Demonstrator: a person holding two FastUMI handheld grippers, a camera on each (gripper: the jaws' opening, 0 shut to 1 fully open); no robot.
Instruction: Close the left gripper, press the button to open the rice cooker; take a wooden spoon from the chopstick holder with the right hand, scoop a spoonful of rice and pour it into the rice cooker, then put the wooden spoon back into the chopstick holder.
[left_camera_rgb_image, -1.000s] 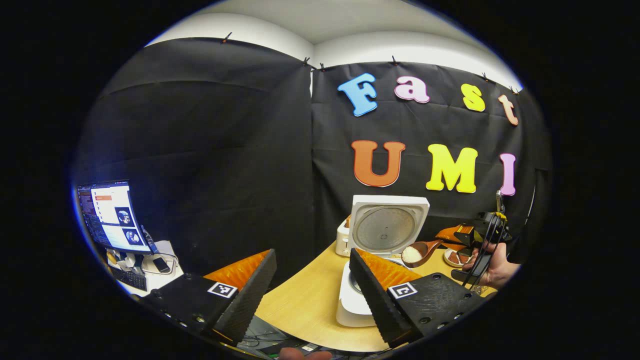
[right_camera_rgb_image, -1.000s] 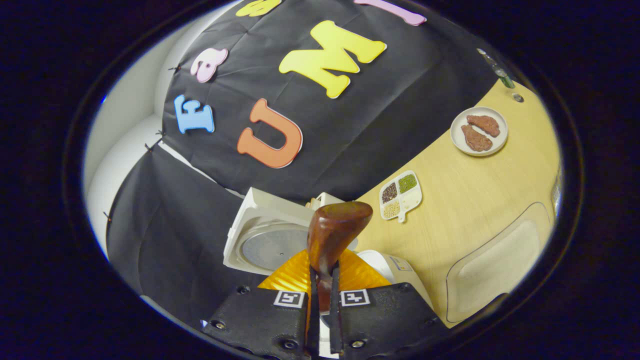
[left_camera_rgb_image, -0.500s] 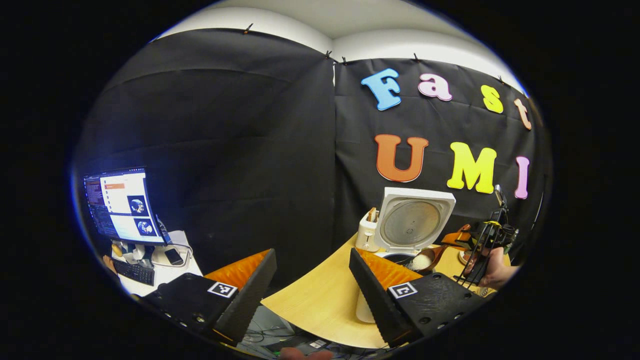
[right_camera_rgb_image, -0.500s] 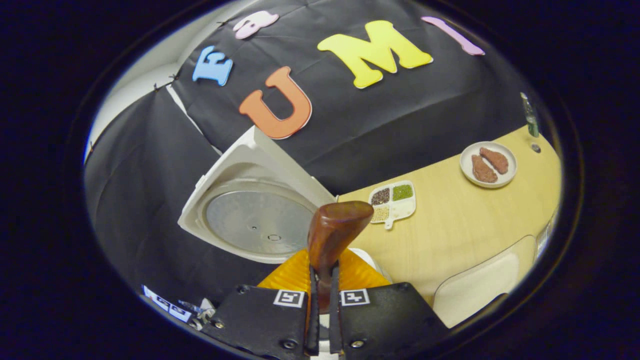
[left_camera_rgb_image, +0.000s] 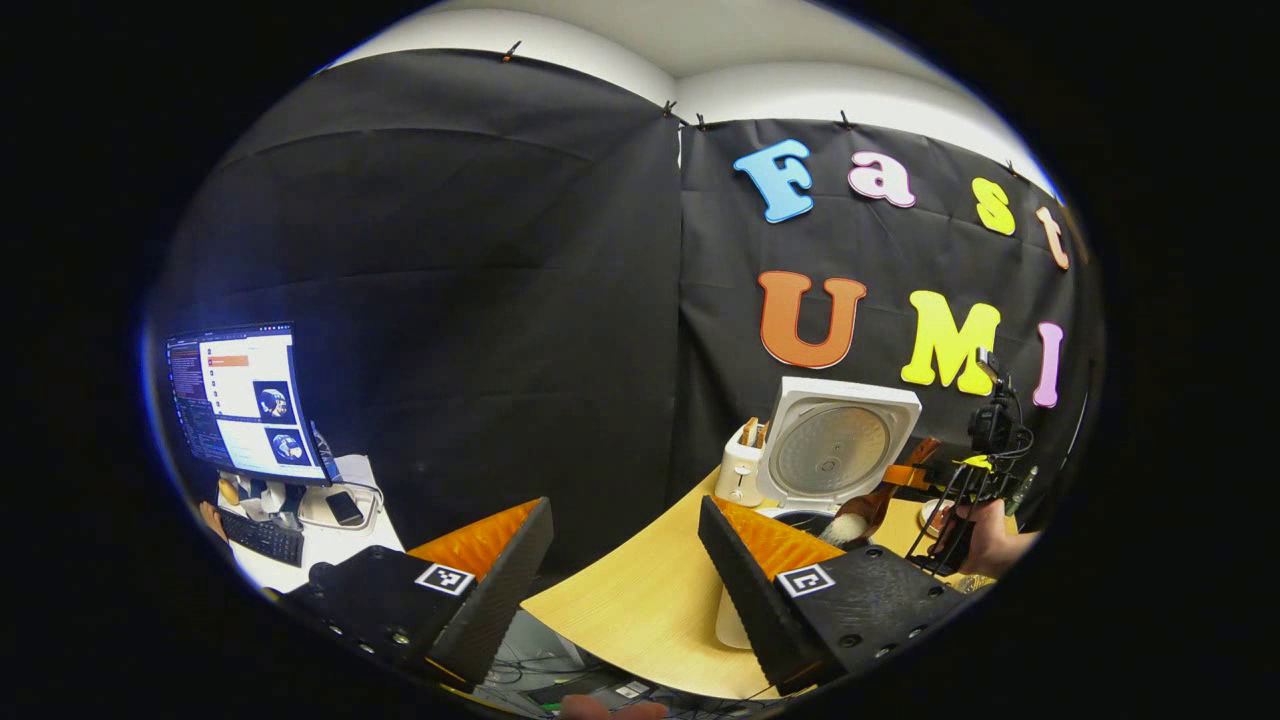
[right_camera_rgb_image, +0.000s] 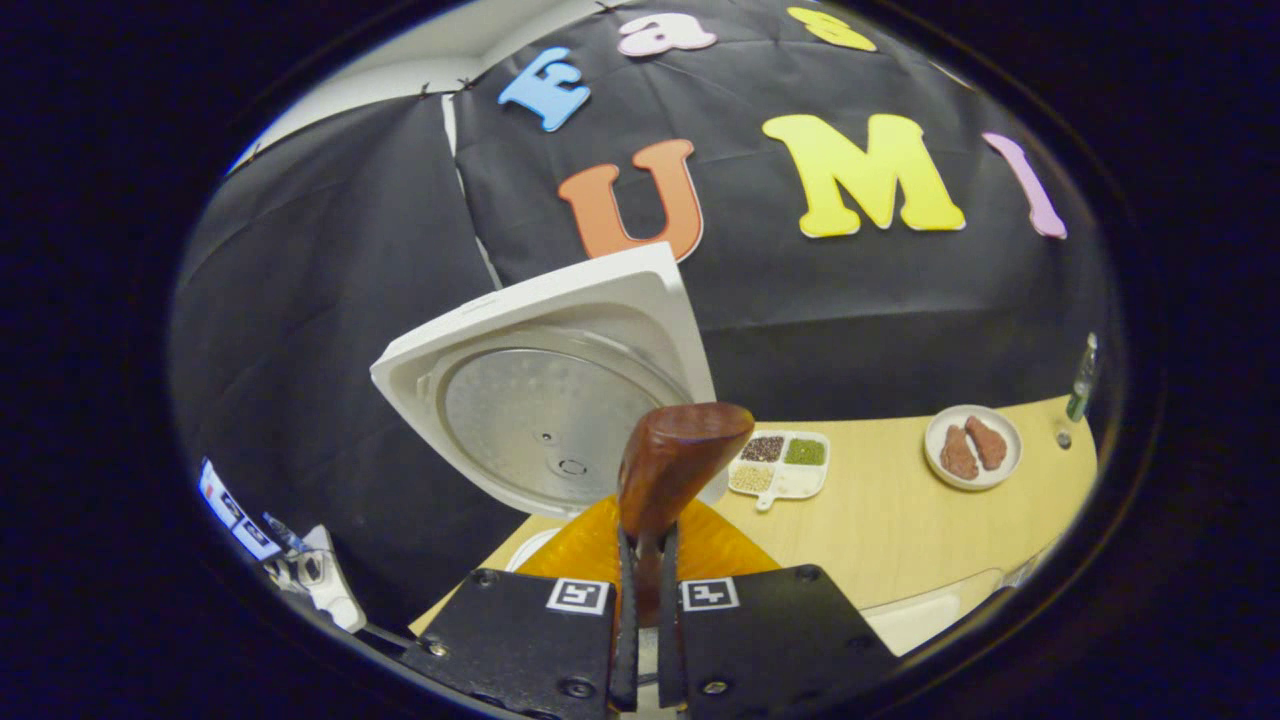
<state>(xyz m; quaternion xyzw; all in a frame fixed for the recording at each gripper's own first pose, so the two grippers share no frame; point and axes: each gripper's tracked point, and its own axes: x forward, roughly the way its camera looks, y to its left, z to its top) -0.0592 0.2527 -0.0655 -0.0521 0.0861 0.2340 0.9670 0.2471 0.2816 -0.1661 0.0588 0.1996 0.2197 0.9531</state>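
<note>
Right claw (right_camera_rgb_image: 641, 560) is clamped tight on the wooden spoon (right_camera_rgb_image: 670, 470), both fingers pinching its dark reddish-brown, glossy handle, the bowl's rounded back standing up toward the camera. In the left gripper view the spoon bowl (left_camera_rgb_image: 868, 508) tips down at the rice cooker's (left_camera_rgb_image: 835, 455) opening with white rice (left_camera_rgb_image: 848, 528) at its lip, a hand (left_camera_rgb_image: 985, 540) gripping the tool behind it. The cooker is white and squarish, its lid (right_camera_rgb_image: 555, 385) standing up wide open, a dull grey metal disc lining the inside. Left claw (left_camera_rgb_image: 625, 570) hangs with its fingers spread well apart, holding nothing, above the near edge of the pale wooden tabletop (left_camera_rgb_image: 630, 610). Beyond the spoon sit a four-part dish of grains (right_camera_rgb_image: 778, 462) and a plate with two brown pieces (right_camera_rgb_image: 972, 446). A white toaster (left_camera_rgb_image: 743, 465) stands just beside the cooker.
</note>
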